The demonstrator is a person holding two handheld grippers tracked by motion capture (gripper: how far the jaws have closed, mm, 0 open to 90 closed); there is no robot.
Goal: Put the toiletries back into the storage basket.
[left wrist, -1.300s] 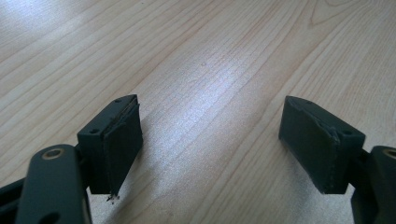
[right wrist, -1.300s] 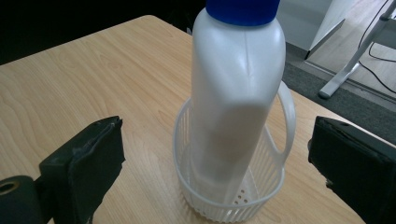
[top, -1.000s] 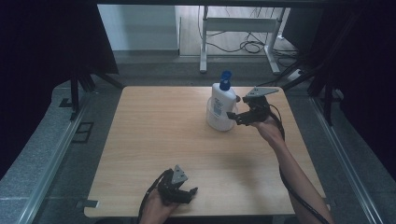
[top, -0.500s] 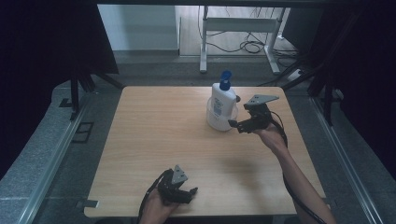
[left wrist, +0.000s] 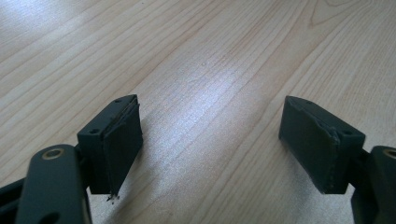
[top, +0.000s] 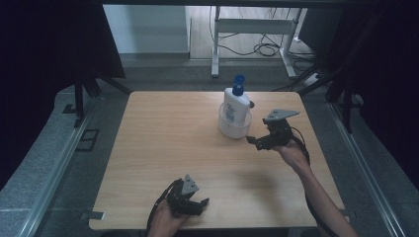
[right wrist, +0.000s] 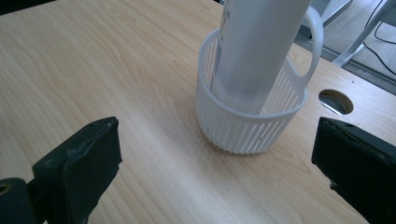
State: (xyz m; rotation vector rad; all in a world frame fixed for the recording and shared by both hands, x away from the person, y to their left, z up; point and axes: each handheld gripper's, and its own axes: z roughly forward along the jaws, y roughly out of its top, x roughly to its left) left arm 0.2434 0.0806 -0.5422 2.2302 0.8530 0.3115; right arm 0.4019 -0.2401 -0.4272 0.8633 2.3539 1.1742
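Note:
A white pump bottle (top: 236, 104) with a blue top stands upright in a small white slatted basket (top: 234, 129) at the table's far middle. In the right gripper view the bottle (right wrist: 257, 51) and the basket (right wrist: 243, 126) lie just ahead of the jaws. My right gripper (top: 253, 141) hovers a little to the near right of the basket, apart from it. It is open, its jaws have just been opening, and nothing is between them (right wrist: 215, 158). My left gripper (top: 201, 206) rests open near the front edge, with bare wood between its pads (left wrist: 210, 140).
The wooden table (top: 163, 143) has a round cable hole (right wrist: 335, 101) just beyond the basket. Grey floor and metal rails run along both sides. A white desk frame and cables (top: 267, 49) stand on the floor behind the far edge.
My right gripper has drawn back from beside the bottle toward the near side and dropped a little. The bottle and basket stay put. The left gripper has not moved.

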